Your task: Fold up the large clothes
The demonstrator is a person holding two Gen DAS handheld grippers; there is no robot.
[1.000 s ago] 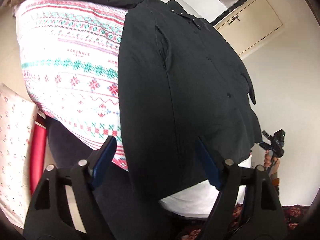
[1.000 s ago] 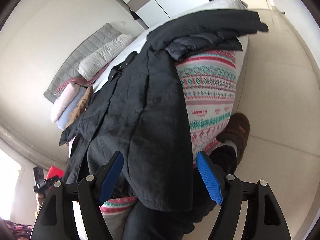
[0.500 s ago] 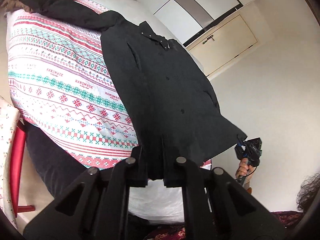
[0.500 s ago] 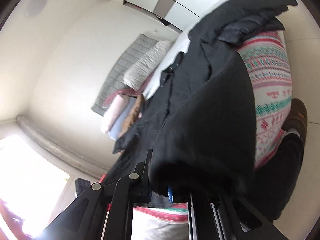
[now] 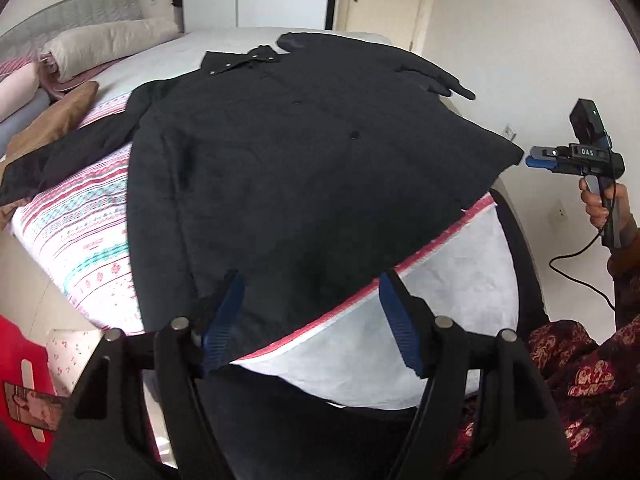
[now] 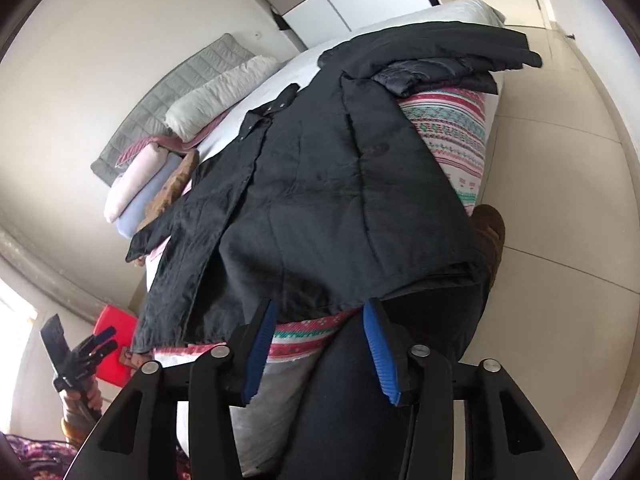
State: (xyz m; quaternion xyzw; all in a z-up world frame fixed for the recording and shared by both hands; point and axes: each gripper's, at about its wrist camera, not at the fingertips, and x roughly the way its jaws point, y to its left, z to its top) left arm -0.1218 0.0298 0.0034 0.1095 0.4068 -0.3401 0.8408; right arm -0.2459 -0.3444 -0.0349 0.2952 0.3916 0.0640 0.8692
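A large black button-front coat [image 5: 304, 152] lies spread flat on the bed, collar toward the headboard and hem at the near edge. It also shows in the right wrist view [image 6: 328, 208]. My left gripper [image 5: 308, 312] is open, its blue pads just over the coat's hem at the bed's edge. My right gripper [image 6: 320, 344] is open and empty just off the hem on the other side. The right gripper also shows in the left wrist view [image 5: 540, 158], and the left one in the right wrist view [image 6: 102, 340].
A patterned red, white and teal bedspread [image 5: 80, 224] covers the bed. Pillows and folded bedding [image 5: 100, 44] lie by the grey headboard. Dark folded clothes [image 6: 436, 68] lie on the bed's far side. A red object [image 5: 20, 368] stands on the floor. Wardrobe and door stand behind.
Both grippers were shut on the coat's hem half a second ago and have now opened and let it go. The coat now lies flat on the bed.
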